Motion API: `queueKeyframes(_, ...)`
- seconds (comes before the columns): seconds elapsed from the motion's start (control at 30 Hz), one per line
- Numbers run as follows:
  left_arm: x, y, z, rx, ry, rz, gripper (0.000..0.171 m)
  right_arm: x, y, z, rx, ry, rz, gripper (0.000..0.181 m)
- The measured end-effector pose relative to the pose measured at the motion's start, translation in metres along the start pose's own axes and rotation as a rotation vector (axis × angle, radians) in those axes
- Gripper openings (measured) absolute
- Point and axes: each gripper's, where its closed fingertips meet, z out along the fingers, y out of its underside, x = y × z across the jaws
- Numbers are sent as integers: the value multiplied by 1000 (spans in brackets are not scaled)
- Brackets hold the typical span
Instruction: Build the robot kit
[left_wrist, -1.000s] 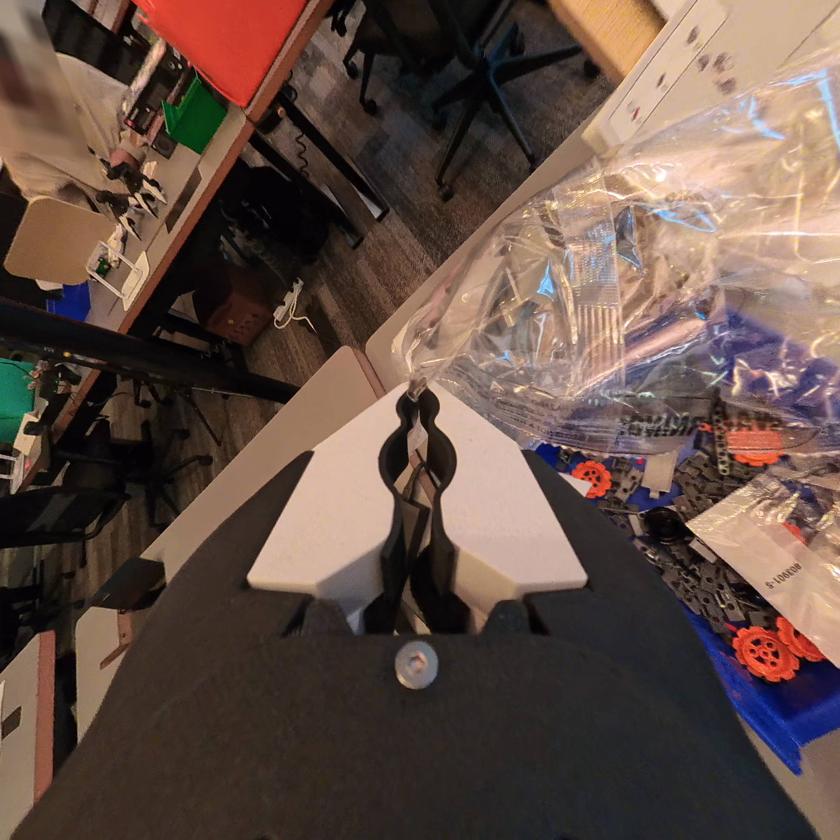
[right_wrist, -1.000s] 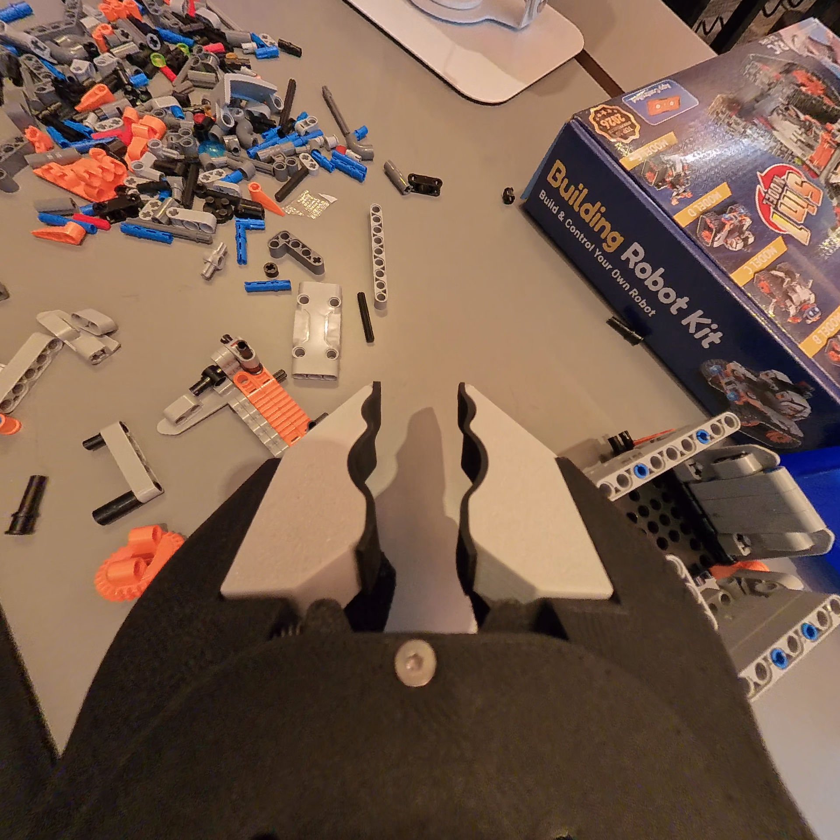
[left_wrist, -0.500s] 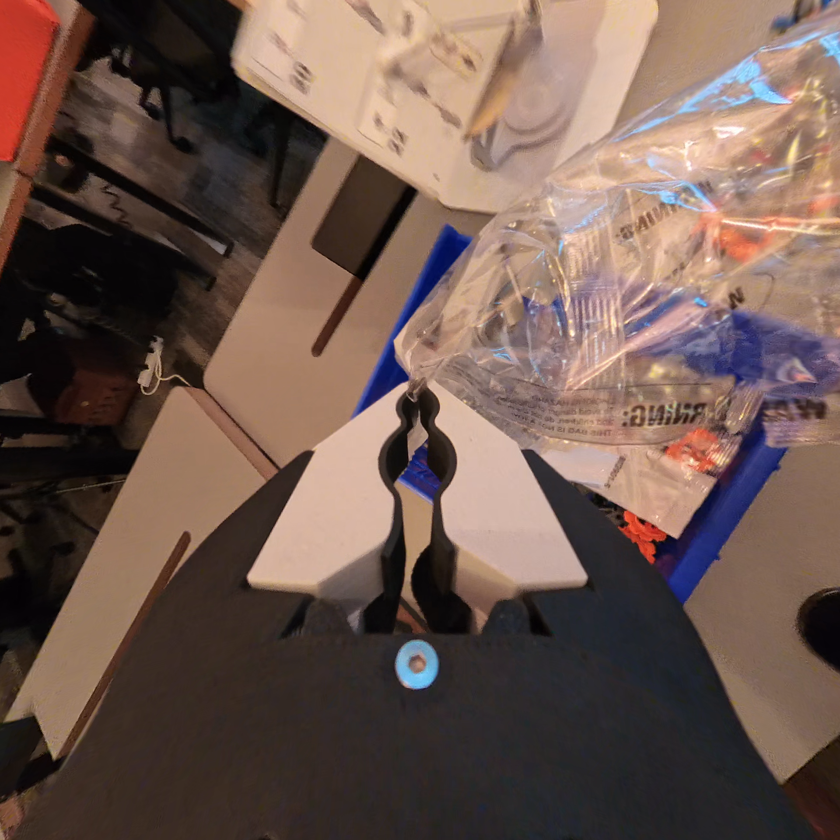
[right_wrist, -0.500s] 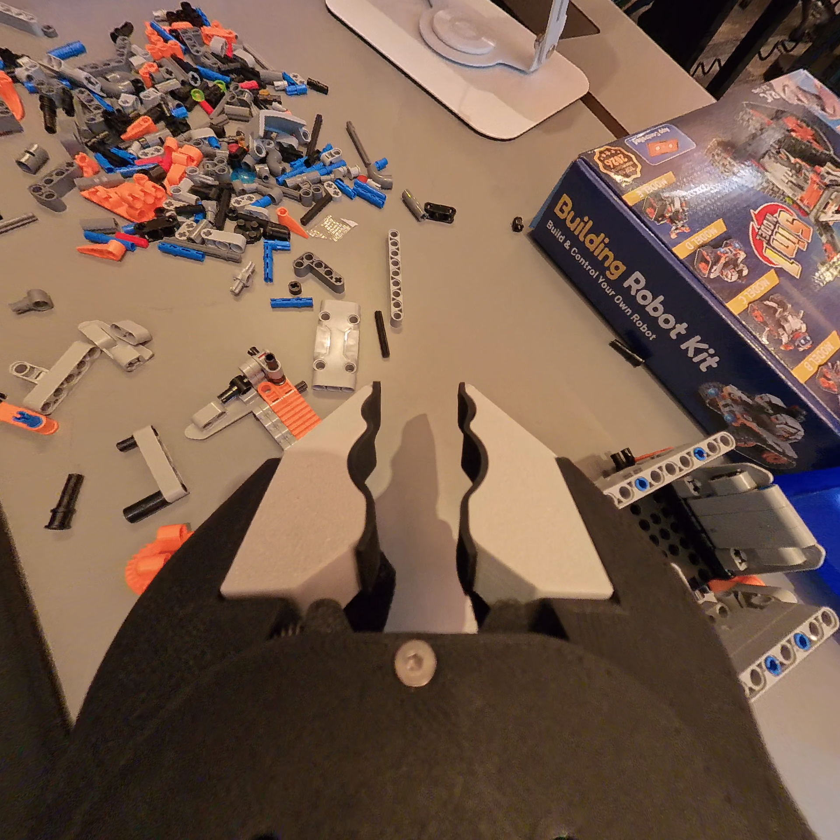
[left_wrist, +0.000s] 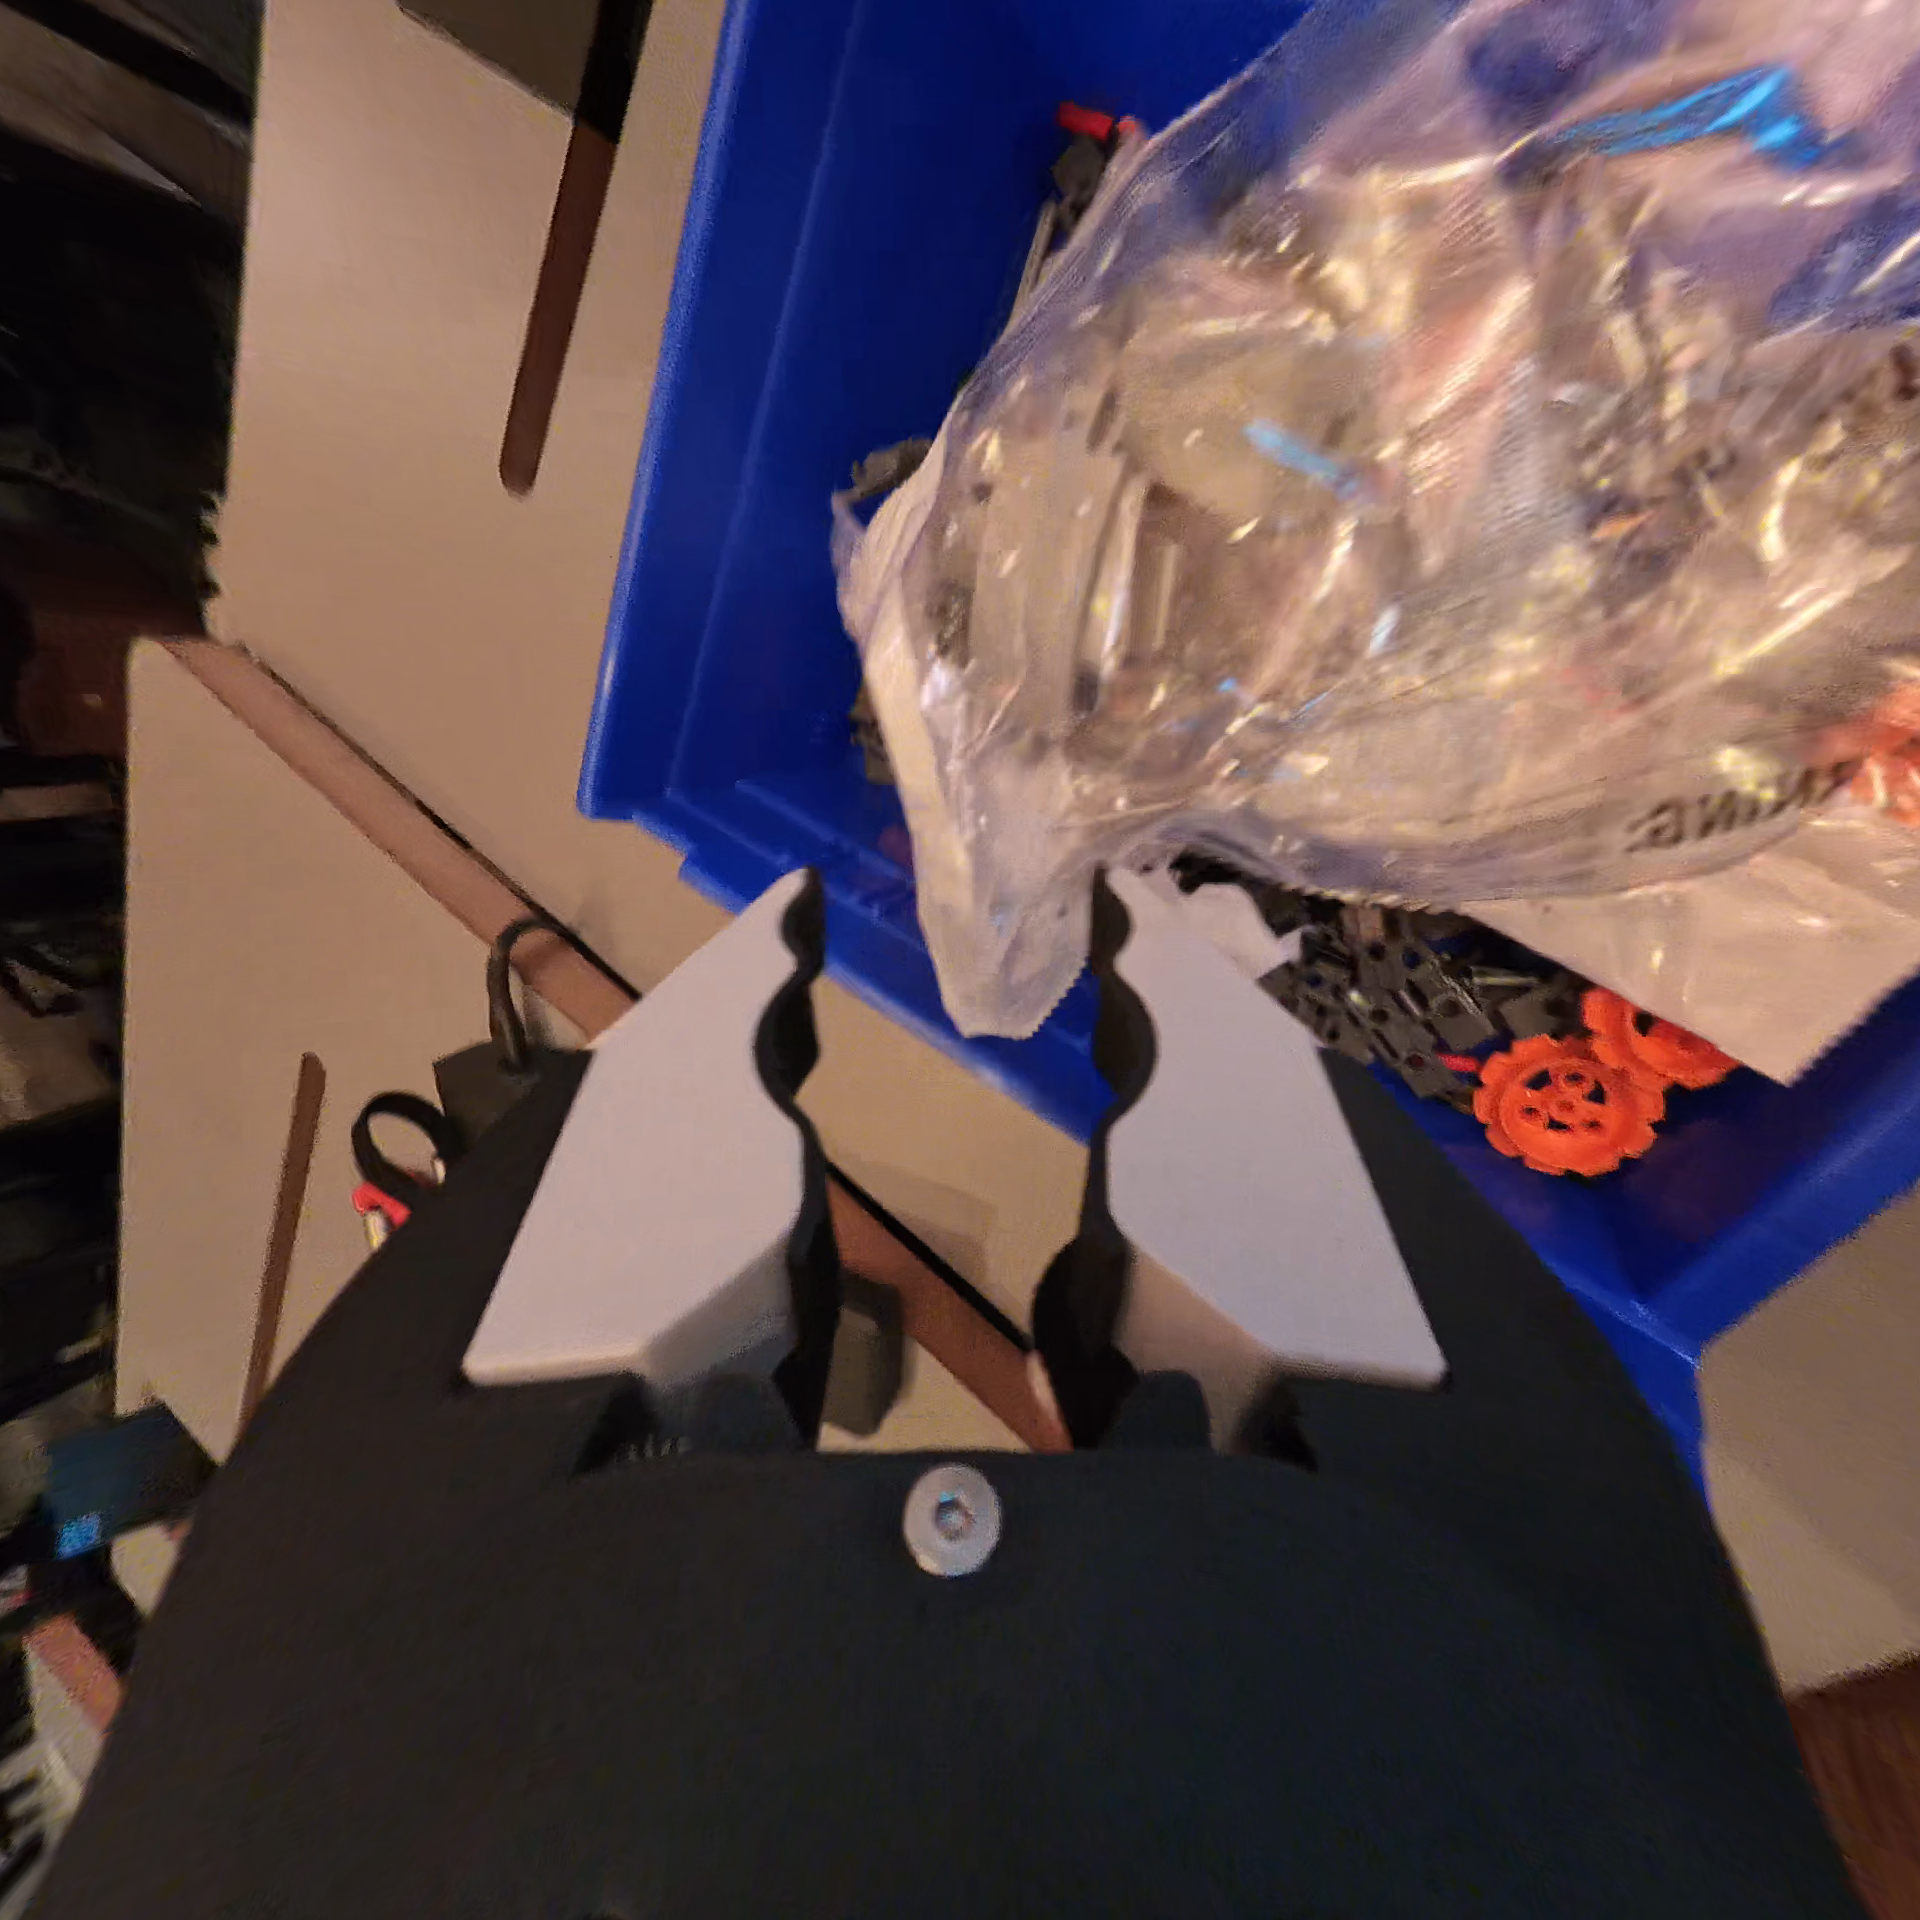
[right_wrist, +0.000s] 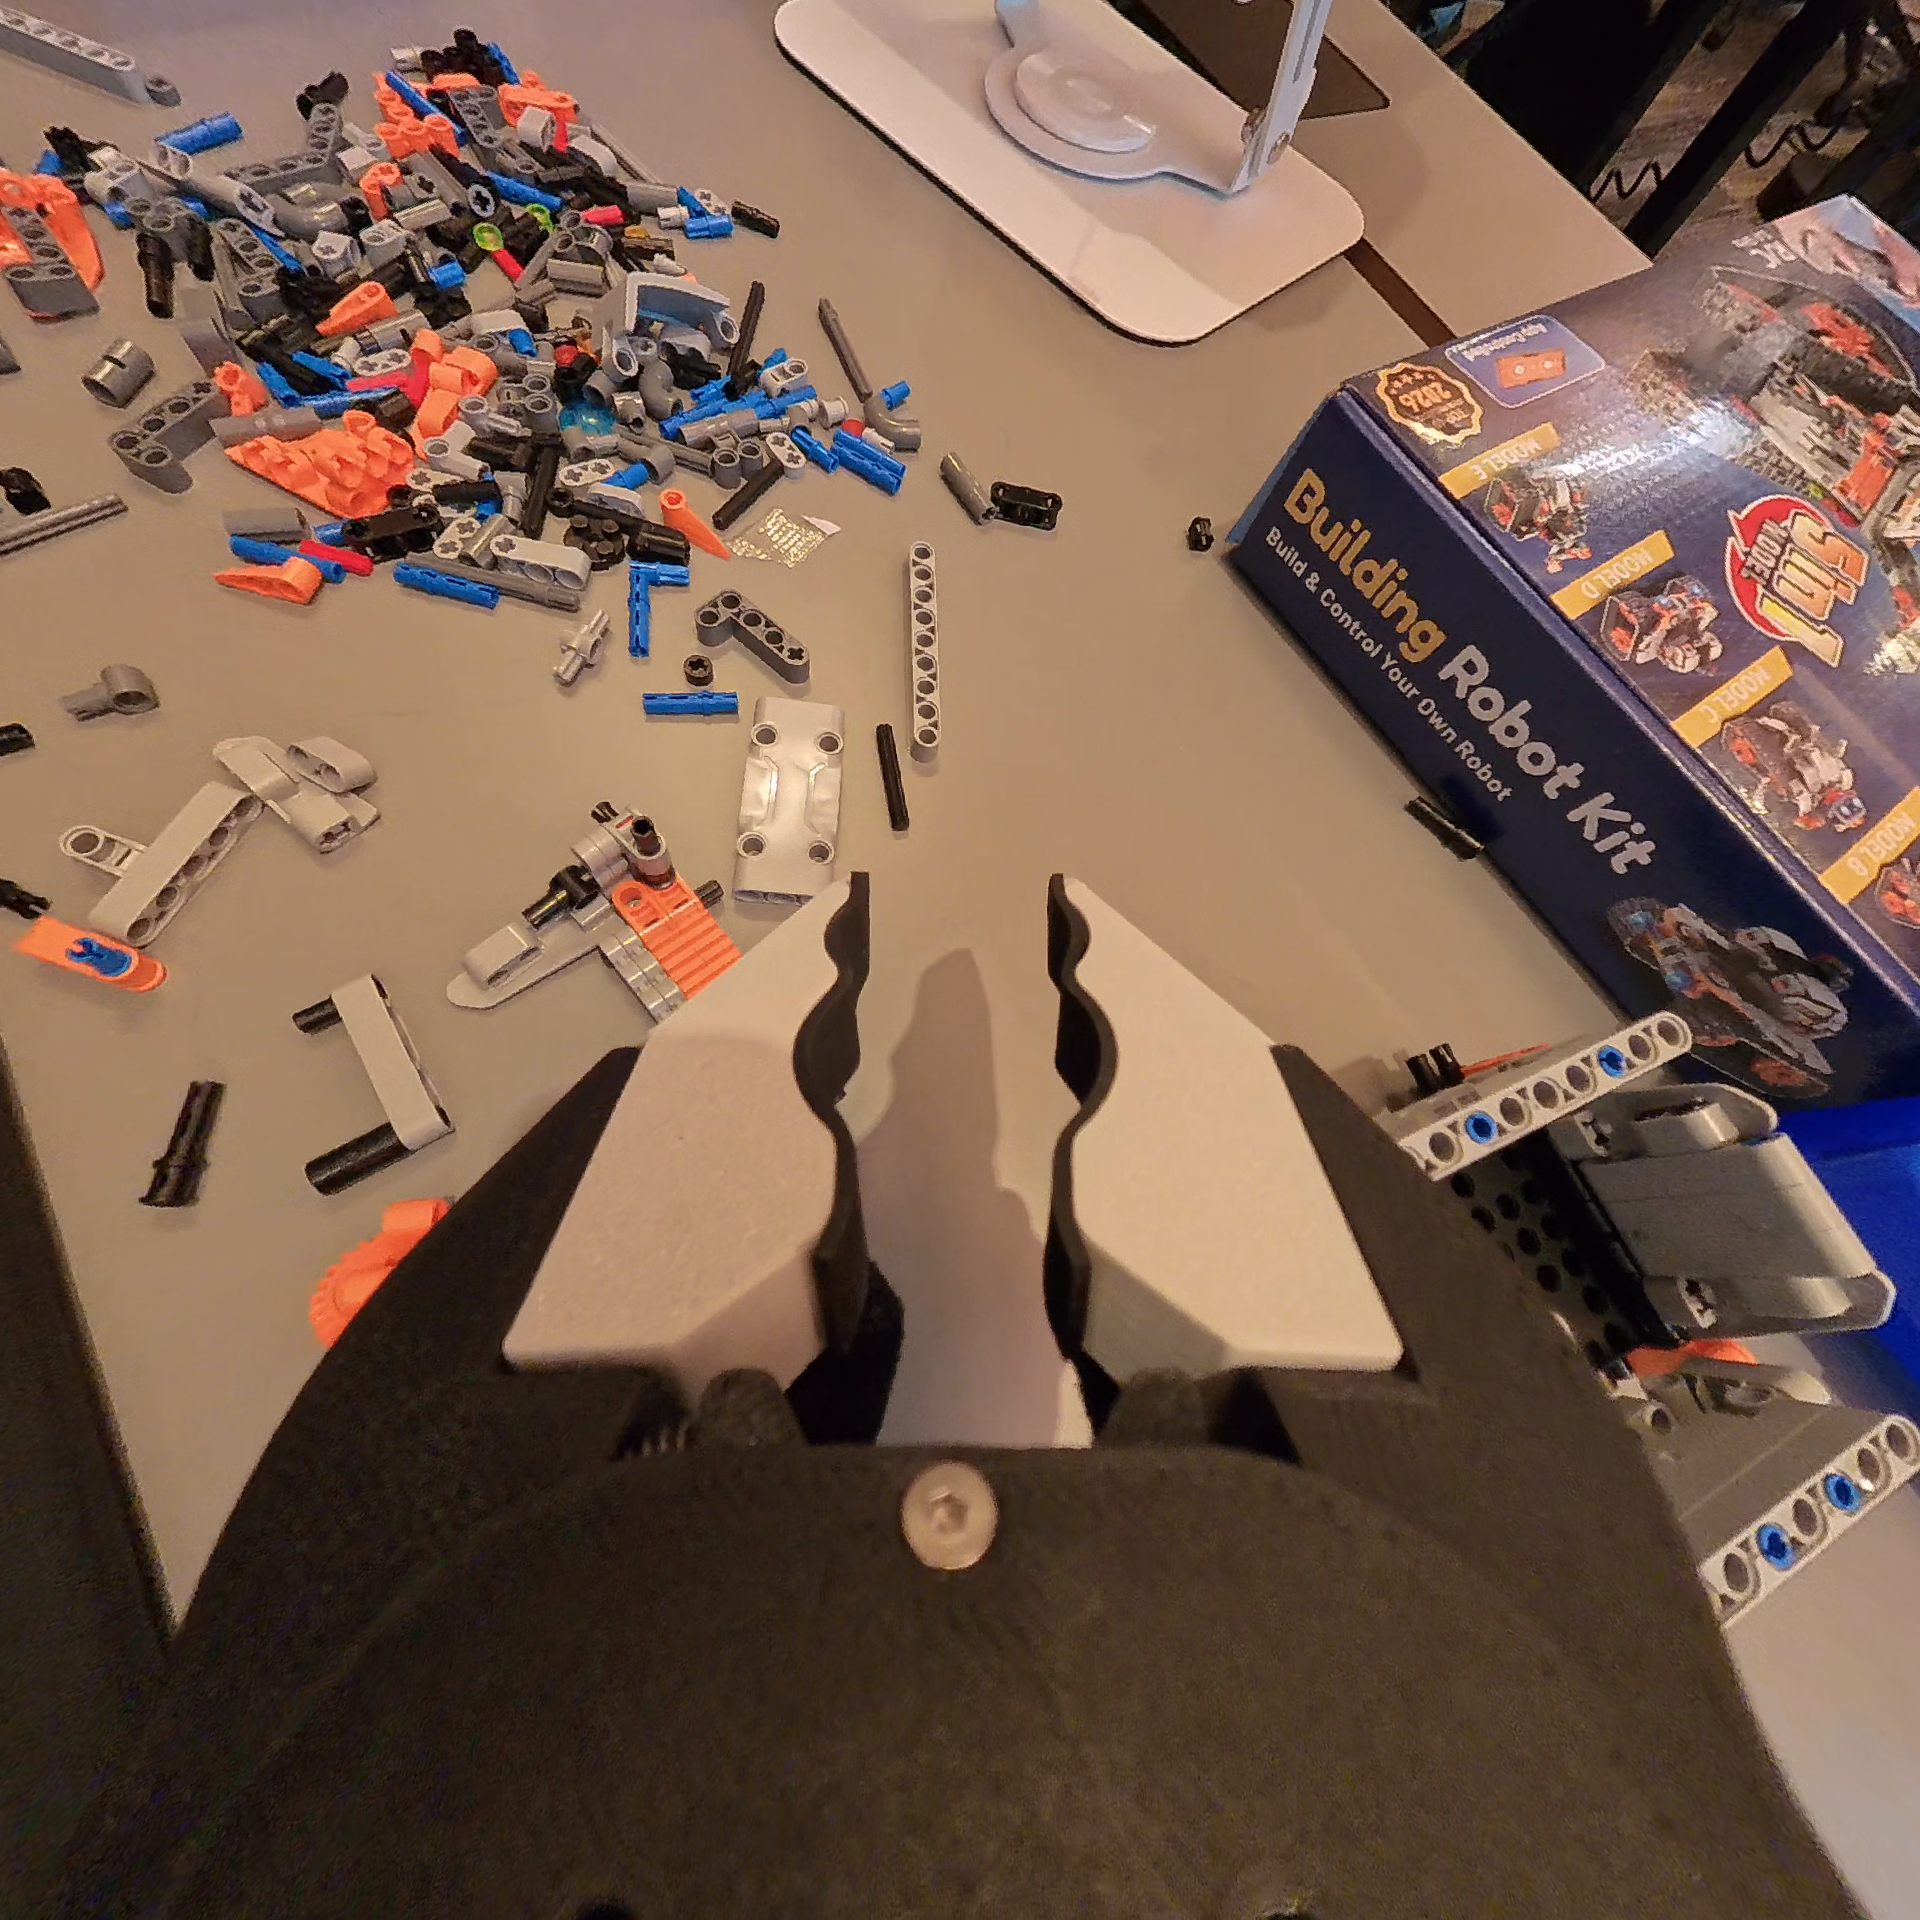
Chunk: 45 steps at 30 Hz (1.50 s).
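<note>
Bag (left_wrist: 1351, 540) of clear film looked light, crinkly, slippery, with hard little parts inside; I judged corner best grip. My left gripper (left_wrist: 951, 914) was spread, nothing pinched; bag corner hung between fingertips, whether touching I couldn't tell. Bag sat over blue bin (left_wrist: 769, 416). My right gripper (right_wrist: 951, 904) was spread, empty, above table (right_wrist: 1091, 644), loose parts (right_wrist: 468, 364) ahead-left, box (right_wrist: 1621, 665) right.

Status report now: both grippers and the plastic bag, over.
Left gripper open, clear plastic bag corner between jaws, over blue bin. Right gripper open, empty, above grey table.
</note>
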Motion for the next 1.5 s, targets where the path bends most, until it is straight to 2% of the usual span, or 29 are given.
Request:
queueKeyframes(0.03, -3, 4, -7, -14, -4, -18, 54, 0, 0, 0, 1, -1, -2, 32)
queueKeyframes(0.13, -9, 12, -34, -29, -7, -57, 54, -1, -3, -2, 9, 0, -8, 32)
queueKeyframes(0.23, -8, 3, -64, 11, -4, -93, 53, -2, -6, -4, 19, 2, -15, 32)
queueKeyframes(0.37, 19, -61, -103, 288, 101, -125, 43, -4, -9, -5, 30, -1, -25, 32)
queueKeyframes(0.43, 39, -88, -98, 327, 152, -97, 43, -5, -10, -5, 30, -1, -33, 32)
queueKeyframes(0.53, 77, -115, -70, 290, 245, -35, 35, -6, -13, -7, 41, 5, -39, 32)
queueKeyframes(0.63, 101, -99, -26, 103, 295, -23, 26, -6, -17, -12, 60, 11, -39, 32)
queueKeyframes(0.73, 112, -78, 3, 20, 352, -104, 18, -7, -20, -14, 72, 11, -42, 32)
queueKeyframes(0.83, 115, -59, 18, -50, 351, -144, 14, -7, -19, -14, 56, 15, -50, 32)
queueKeyframes(0.97, 121, -24, 43, -242, 291, -94, 8, -10, -18, -12, 39, 12, -61, 32)
queueKeyframes(1.1, 120, -16, 51, -329, 239, -45, 8, -12, -20, -14, 45, 11, -69, 32)
queueKeyframes(1.23, 112, -18, 42, -328, 222, -33, 14, -16, -23, -16, 59, 0, -74, 32)
queueKeyframes(1.33, 107, -42, 16, -181, 275, -152, 24, -19, -25, -16, 64, -11, -80, 33)
queueKeyframes(1.43, 93, -44, -7, -148, 231, -187, 36, -18, -27, -18, 69, -2, -82, 33)
queueKeyframes(1.5, 90, -54, -22, -84, 221, -206, 37, -16, -28, -21, 81, 5, -71, 33)
